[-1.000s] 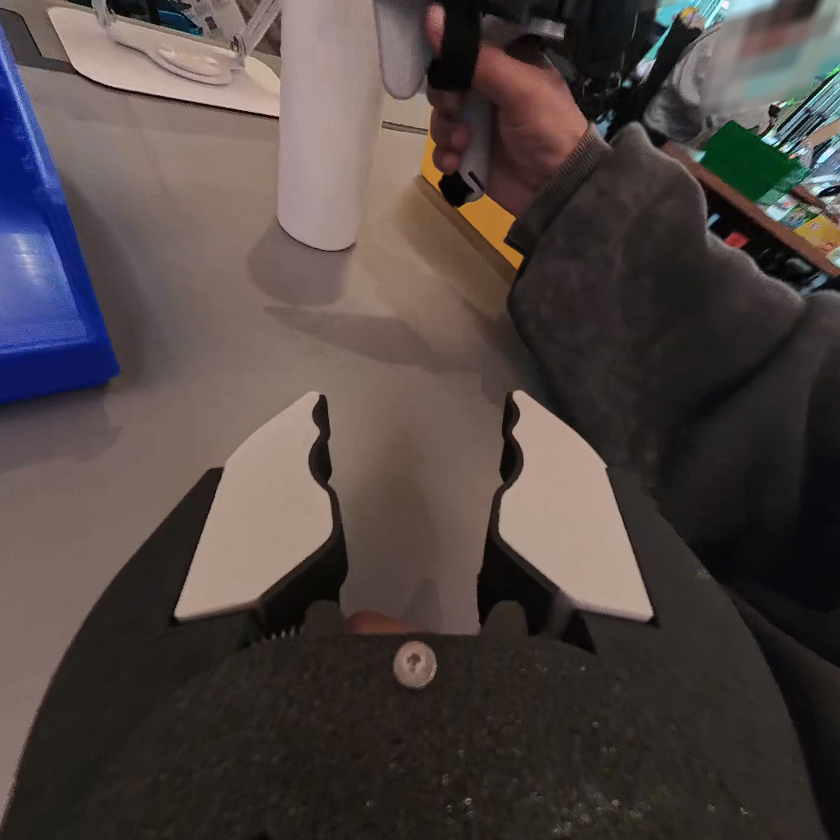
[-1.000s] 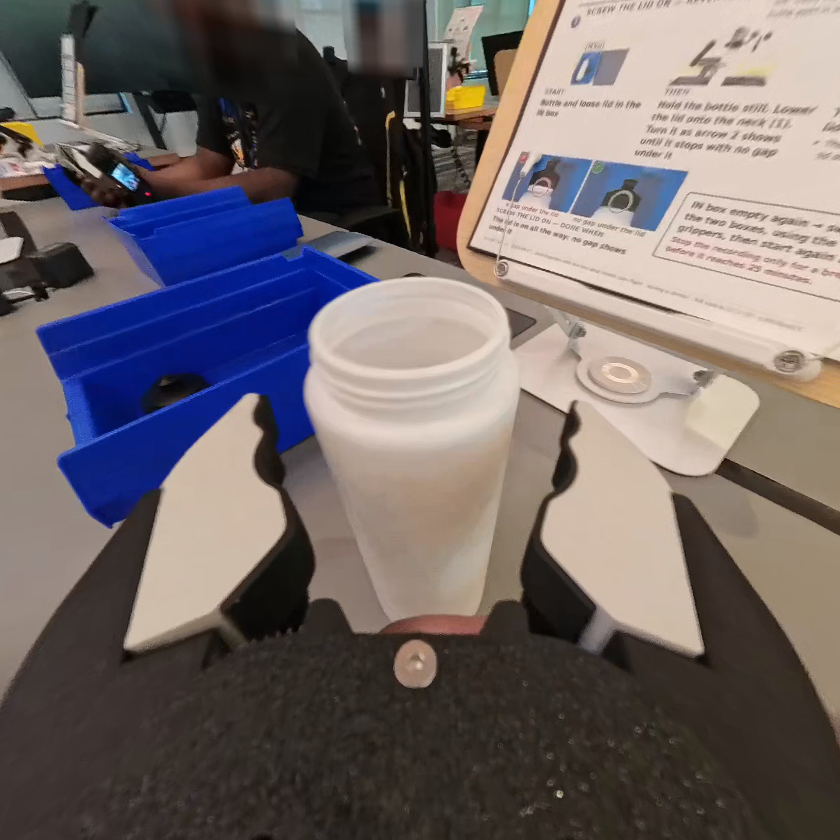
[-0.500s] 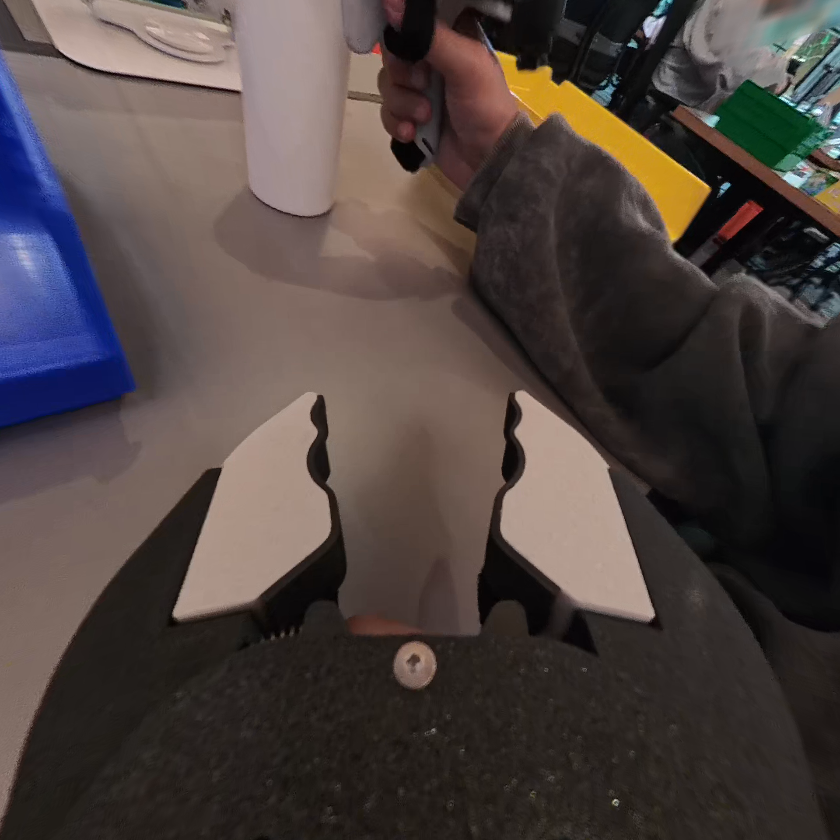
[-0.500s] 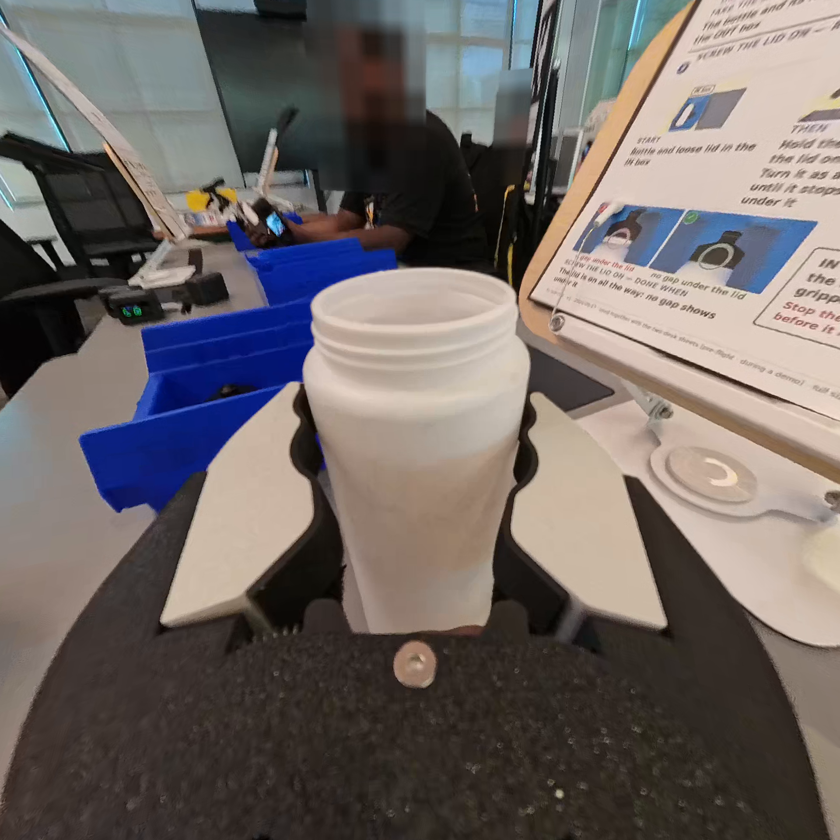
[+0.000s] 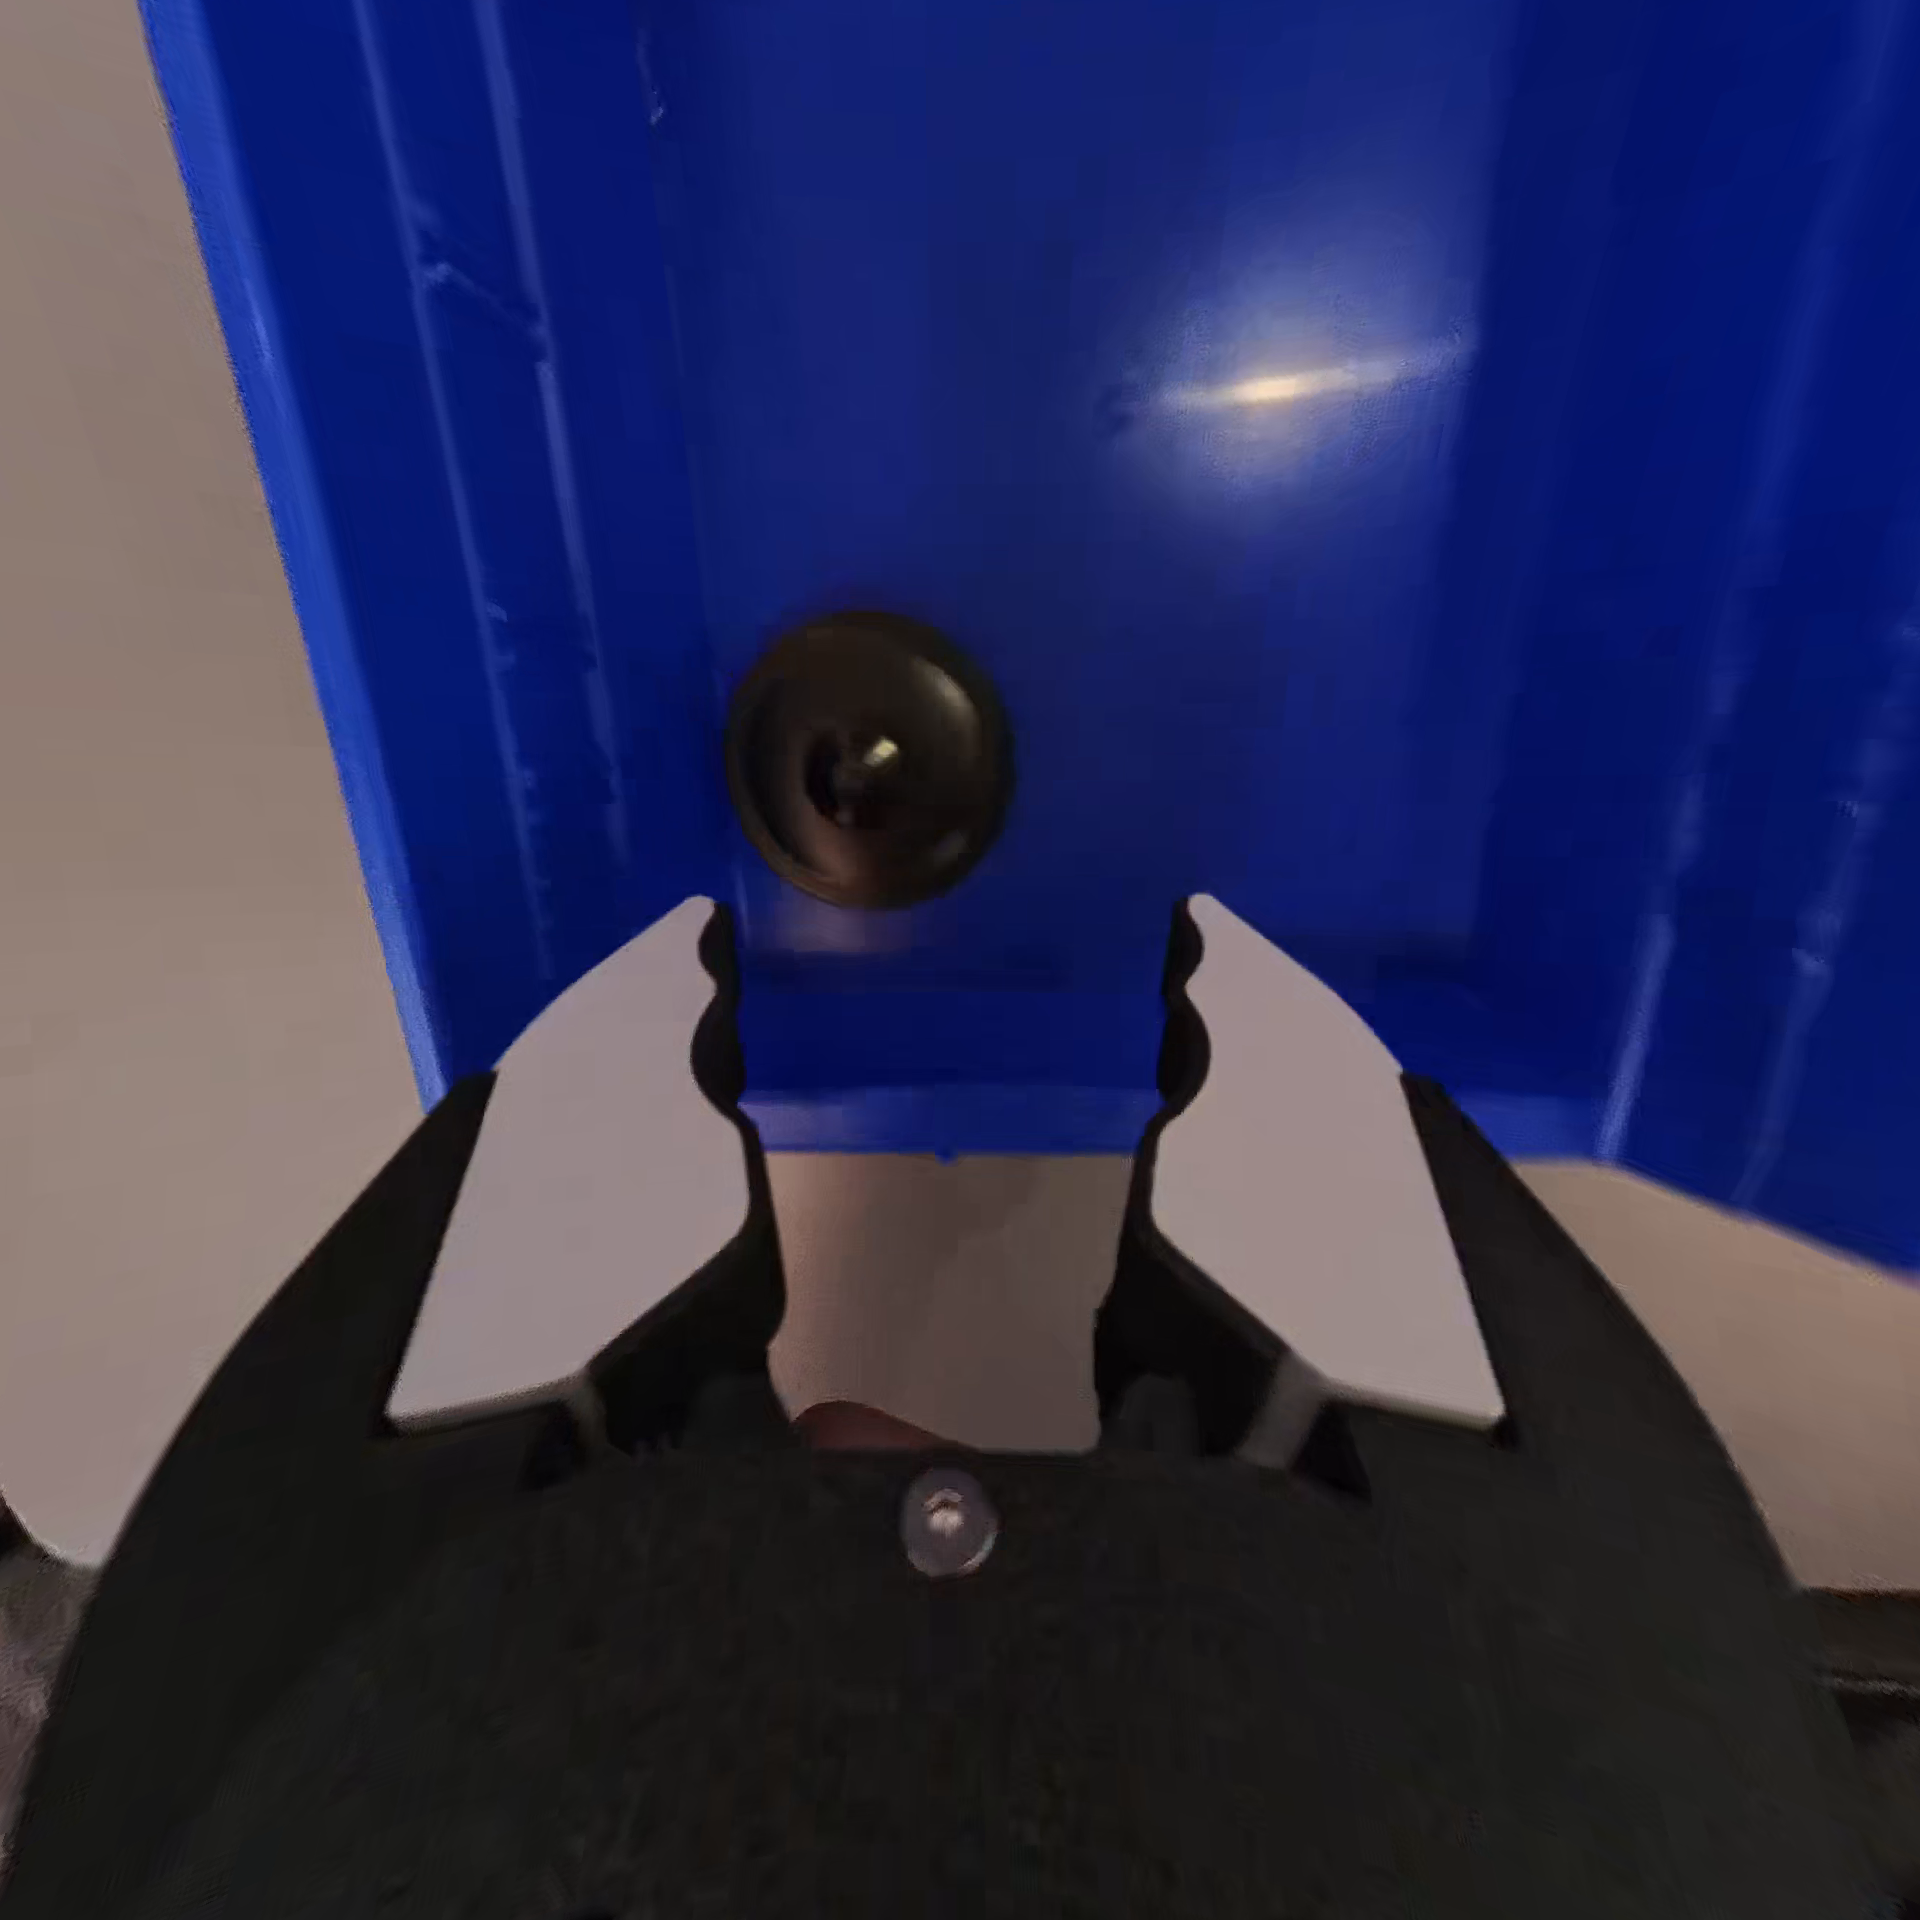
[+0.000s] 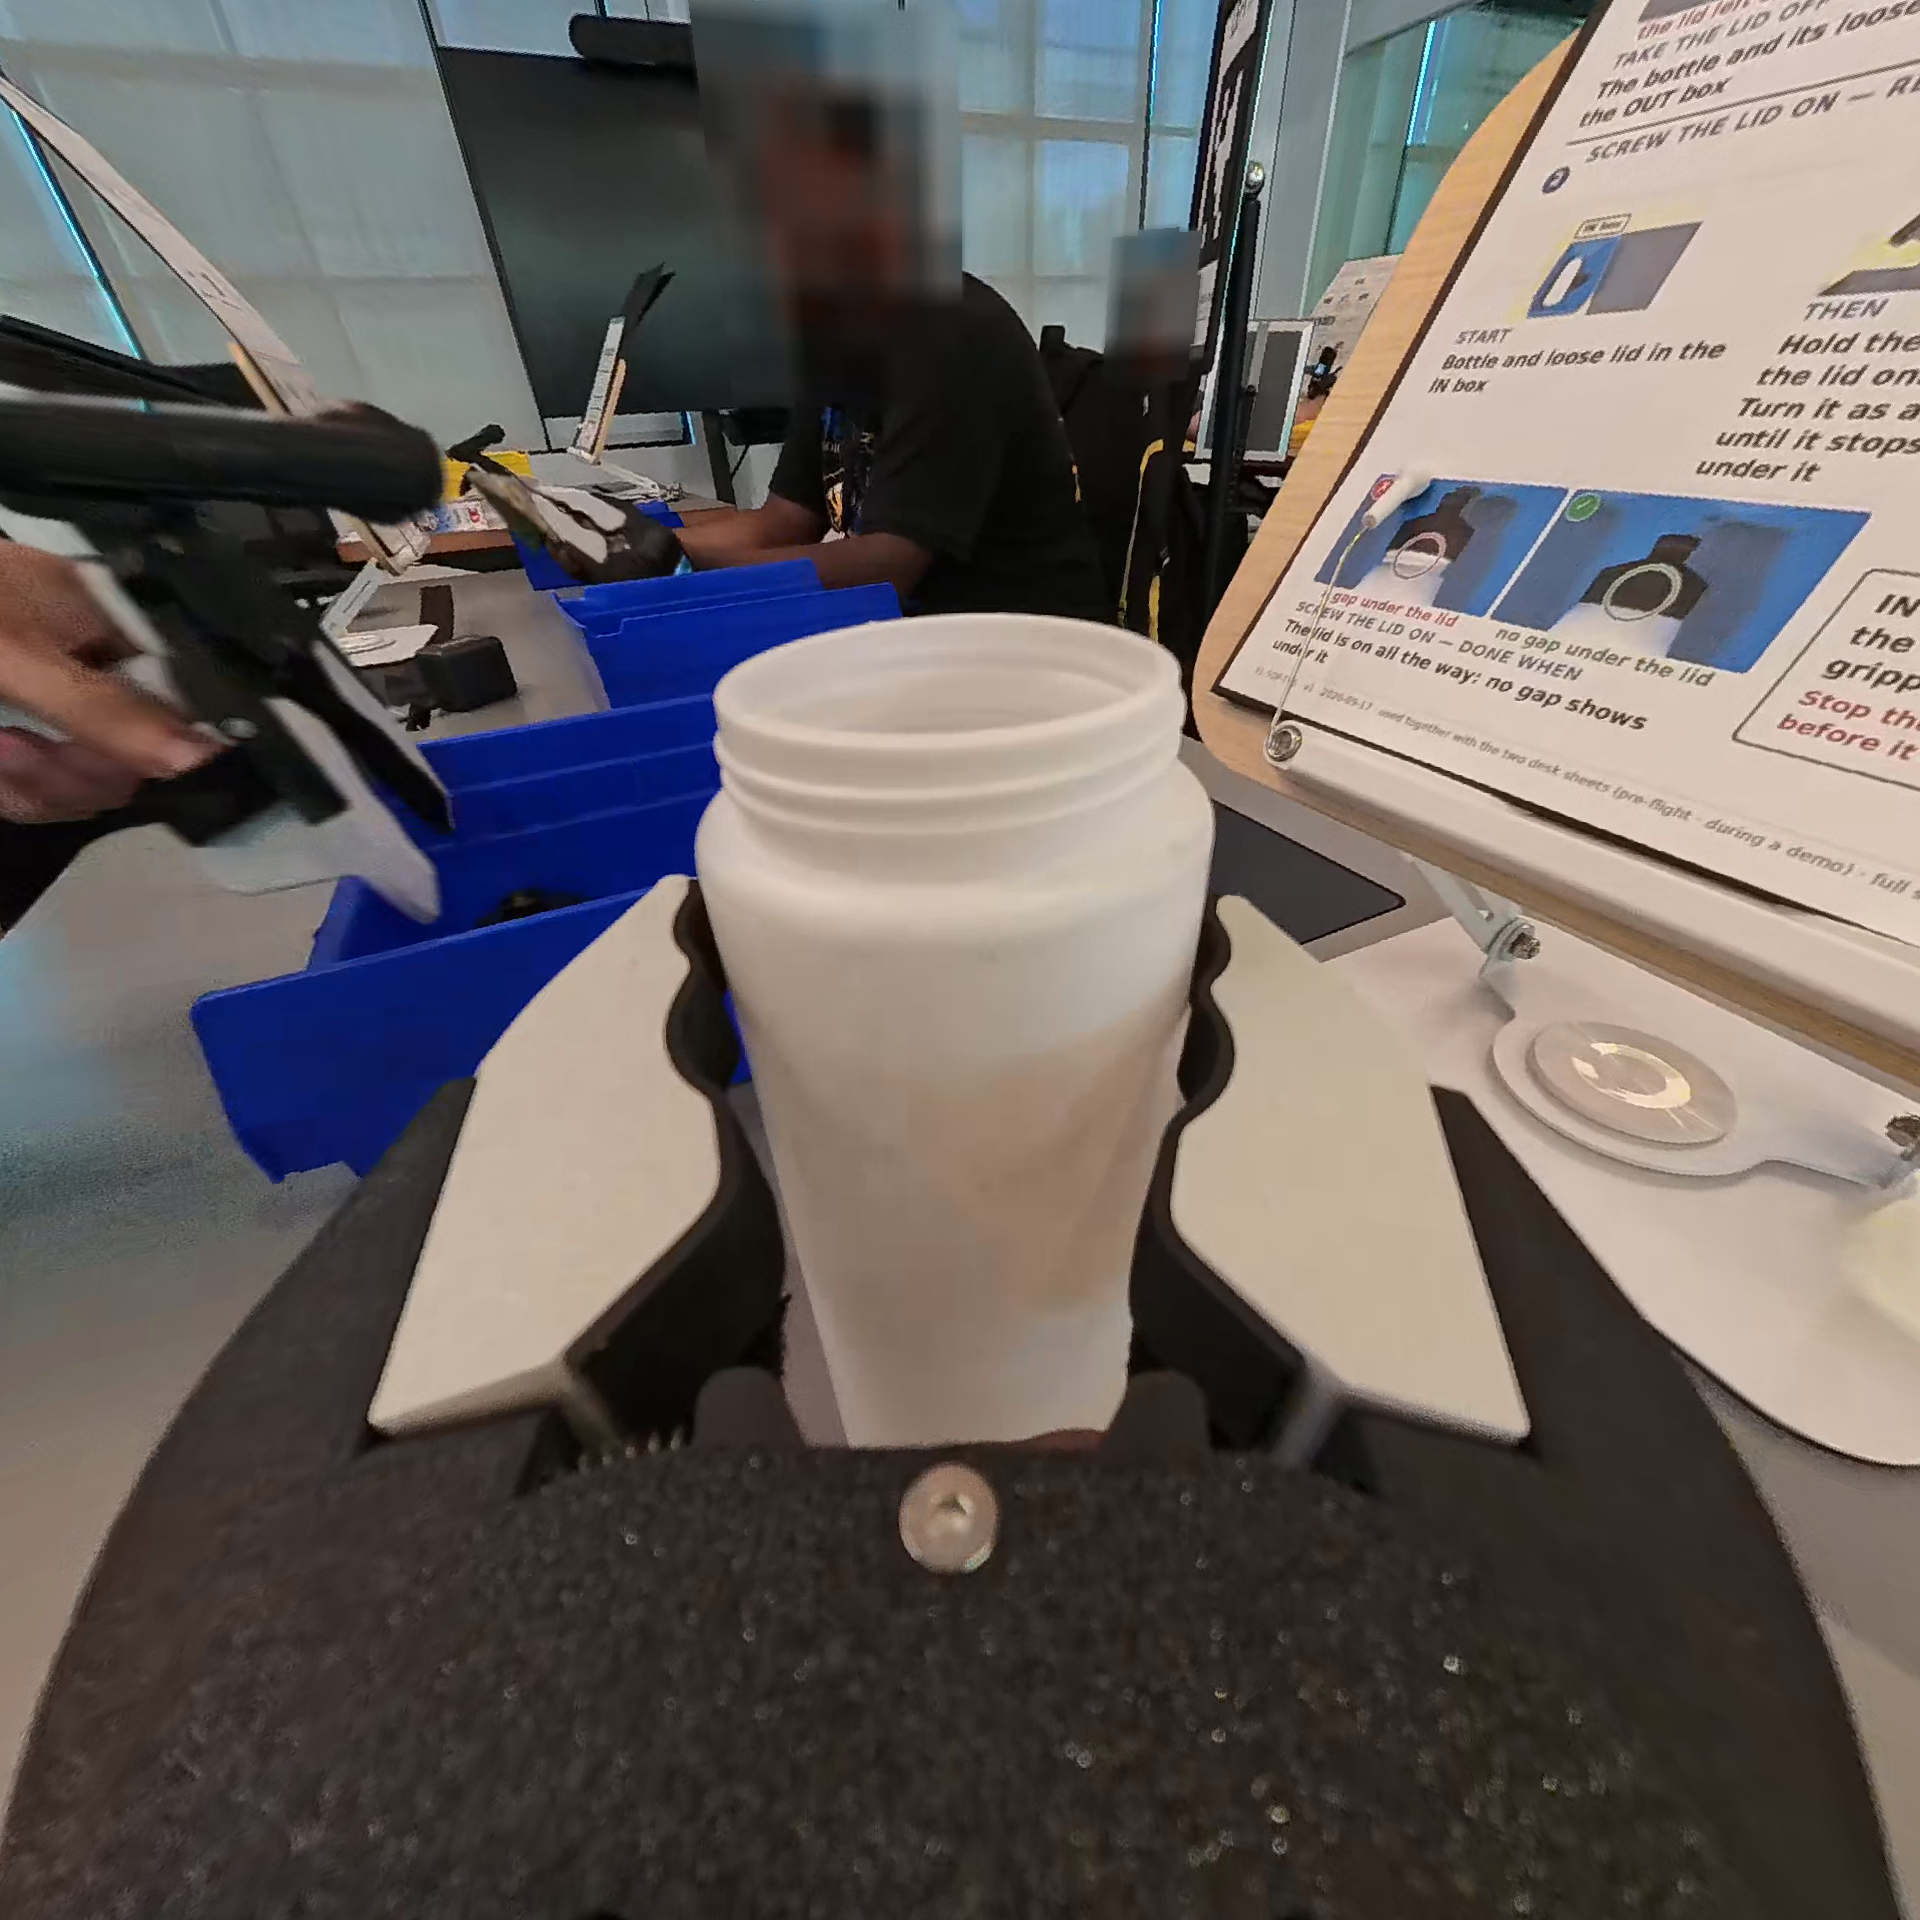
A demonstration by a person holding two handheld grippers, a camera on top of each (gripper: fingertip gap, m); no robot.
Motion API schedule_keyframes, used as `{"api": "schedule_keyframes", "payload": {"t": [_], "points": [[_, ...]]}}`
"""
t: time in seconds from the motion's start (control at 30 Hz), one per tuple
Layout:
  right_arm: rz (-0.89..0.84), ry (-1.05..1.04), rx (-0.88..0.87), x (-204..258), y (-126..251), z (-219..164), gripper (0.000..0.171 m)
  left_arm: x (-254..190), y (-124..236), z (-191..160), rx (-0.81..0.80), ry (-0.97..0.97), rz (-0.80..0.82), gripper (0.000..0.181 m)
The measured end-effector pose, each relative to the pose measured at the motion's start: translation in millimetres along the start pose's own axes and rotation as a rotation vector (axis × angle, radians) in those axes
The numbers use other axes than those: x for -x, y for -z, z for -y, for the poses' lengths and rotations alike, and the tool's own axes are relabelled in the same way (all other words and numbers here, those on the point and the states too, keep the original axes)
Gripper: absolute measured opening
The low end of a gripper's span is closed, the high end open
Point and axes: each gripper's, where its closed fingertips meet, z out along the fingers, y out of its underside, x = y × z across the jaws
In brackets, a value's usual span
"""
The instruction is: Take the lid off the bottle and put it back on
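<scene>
A white bottle [image 6: 956, 997] with an open threaded neck and no lid stands upright between the fingers of my right gripper [image 6: 951, 925], which is shut on its body. A round black lid [image 5: 868, 758] lies on the floor of a blue bin [image 5: 1299, 623]. My left gripper [image 5: 951, 914] is open and empty, pointing down over the bin's near edge, with the lid just beyond its fingertips. It also shows in the right wrist view [image 6: 343, 790], hovering above the blue bin [image 6: 416, 1018] at the left.
A tilted board with an instruction sheet [image 6: 1662, 499] on a white stand base [image 6: 1662, 1195] stands right of the bottle. More blue bins [image 6: 717, 623] sit behind. A seated person in a black shirt [image 6: 935, 468] is at the far table. Grey tabletop [image 5: 156, 727] lies left of the bin.
My left gripper has swung from the bare table by the bottle over to the blue bin and now points down at the lid. My right gripper closed on the bottle and still holds it.
</scene>
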Motion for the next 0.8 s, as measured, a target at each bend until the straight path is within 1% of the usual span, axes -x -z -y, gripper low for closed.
{"api": "schedule_keyframes", "payload": {"t": [0.1, 0.17, 0.23, 0.27, 0.33, 0.43, 0.53, 0.57, 0.6, 0.63, 0.67, 0.77, 0.8], "points": [[-0.008, 0.000, 0.003, 2.1, 2.9, -0.3, 0.085, 10.1, -19.7, 6.1, 0.078, 0.107, 0.002, 0.079], [-0.012, 0.011, 0.012, 4.5, 3.0, -0.7, 0.085, 9.9, -28.2, 9.9, 0.095, 0.180, -0.031, 0.076], [-0.012, 0.020, 0.020, 5.8, 2.5, -0.8, 0.085, 13.0, -35.5, 11.0, 0.107, 0.223, -0.023, 0.077], [-0.011, 0.019, 0.018, 5.9, 2.4, -0.7, 0.085, 14.2, -39.4, 9.9, 0.116, 0.230, -0.011, 0.074], [-0.010, 0.008, 0.009, 4.4, 3.1, -0.6, 0.085, 13.0, -46.0, 7.5, 0.135, 0.239, 0.001, 0.077], [-0.001, -0.010, -0.002, 2.1, 4.7, -0.4, 0.085, 14.5, -48.9, 11.6, 0.121, 0.244, 0.041, 0.077], [-0.001, -0.002, 0.003, 3.4, 4.2, -0.5, 0.085, 18.7, -50.9, 14.3, 0.110, 0.240, 0.086, 0.071], [-0.001, 0.001, 0.004, 4.1, 3.9, -0.5, 0.085, 18.3, -51.4, 15.1, 0.109, 0.238, 0.091, 0.071], [-0.002, 0.003, 0.004, 4.4, 3.5, -0.5, 0.085, 16.4, -52.0, 15.4, 0.112, 0.233, 0.090, 0.074], [-0.002, 0.003, 0.003, 4.7, 3.4, -0.5, 0.085, 12.4, -52.3, 15.4, 0.117, 0.222, 0.081, 0.081], [-0.003, 0.001, 0.002, 4.6, 3.5, -0.4, 0.085, 7.3, -51.7, 15.9, 0.118, 0.208, 0.069, 0.081], [-0.003, -0.007, -0.001, 3.5, 4.3, -0.4, 0.085, -14.3, -46.8, 20.2, 0.099, 0.160, -0.004, 0.062], [-0.003, -0.008, -0.002, 3.2, 4.4, -0.3, 0.085, -16.8, -47.0, 19.9, 0.103, 0.148, -0.003, 0.065]]}}
